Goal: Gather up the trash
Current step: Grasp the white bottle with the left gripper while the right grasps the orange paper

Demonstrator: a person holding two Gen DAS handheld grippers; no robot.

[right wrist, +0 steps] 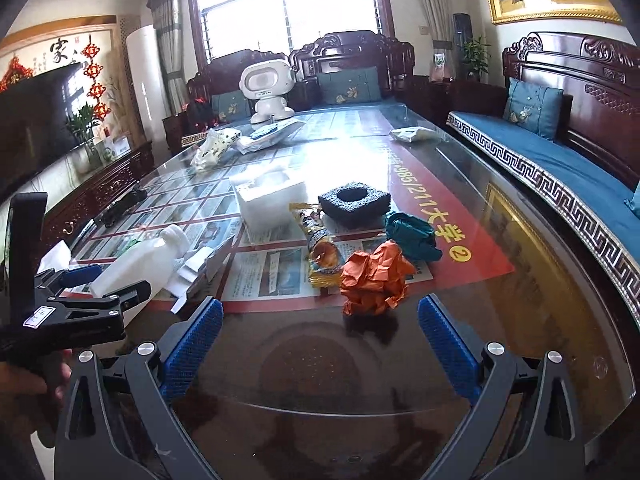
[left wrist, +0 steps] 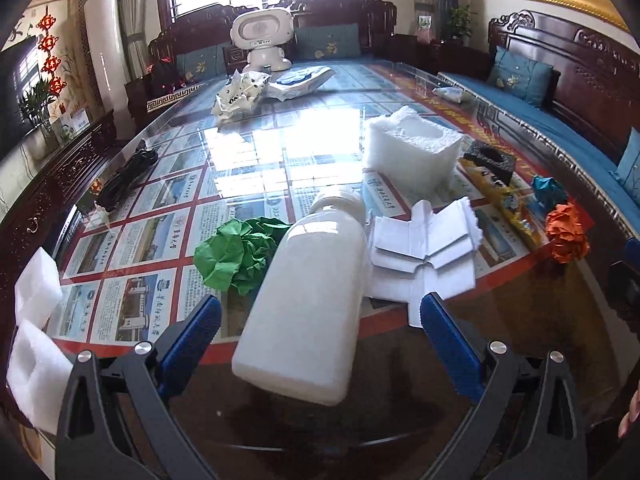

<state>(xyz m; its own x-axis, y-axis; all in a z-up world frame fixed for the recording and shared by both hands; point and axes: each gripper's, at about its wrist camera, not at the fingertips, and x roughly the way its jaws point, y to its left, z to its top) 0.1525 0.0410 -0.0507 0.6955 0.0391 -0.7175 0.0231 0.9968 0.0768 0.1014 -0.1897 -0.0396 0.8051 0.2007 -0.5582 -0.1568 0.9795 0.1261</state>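
Near the glass table (right wrist: 520, 360) edge, left gripper (left wrist: 320, 320) wide around white bottle (left wrist: 312, 300), right gripper (right wrist: 320, 320) wide, empty.

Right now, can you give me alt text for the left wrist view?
The open left gripper straddles a white bottle lying on its side on the glass table. Green paper sits crumpled left of the bottle, folded white card right of it, and a white foam block behind.
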